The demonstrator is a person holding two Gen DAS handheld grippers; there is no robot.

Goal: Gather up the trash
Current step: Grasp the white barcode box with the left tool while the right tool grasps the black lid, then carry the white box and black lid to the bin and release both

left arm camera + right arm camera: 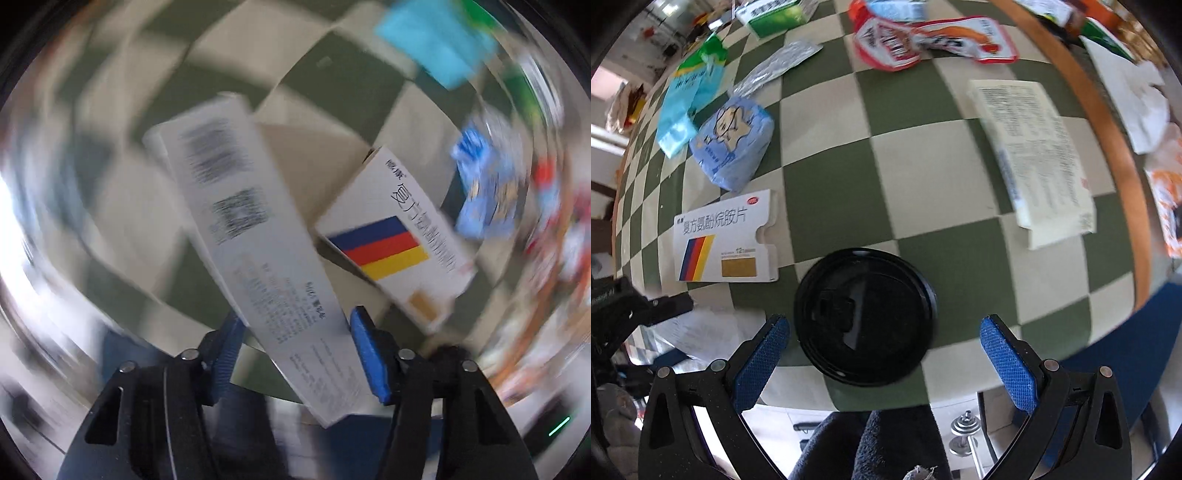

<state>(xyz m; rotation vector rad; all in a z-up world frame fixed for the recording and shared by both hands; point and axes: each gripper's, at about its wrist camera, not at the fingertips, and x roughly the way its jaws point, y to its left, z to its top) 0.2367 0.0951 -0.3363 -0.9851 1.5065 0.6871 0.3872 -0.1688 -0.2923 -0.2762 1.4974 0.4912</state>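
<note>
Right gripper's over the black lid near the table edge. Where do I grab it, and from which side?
Take the black lid by its raised rim, across the full width, coming straight down from above. It lies flat on the checkered tablecloth, so there is no side to get under. The right gripper jaws stand open, probably just wide enough to straddle it.

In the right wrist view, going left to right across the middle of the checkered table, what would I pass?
Striped medicine box → black cup lid between the open right tongs → white printed box → wooden table rim.
</note>
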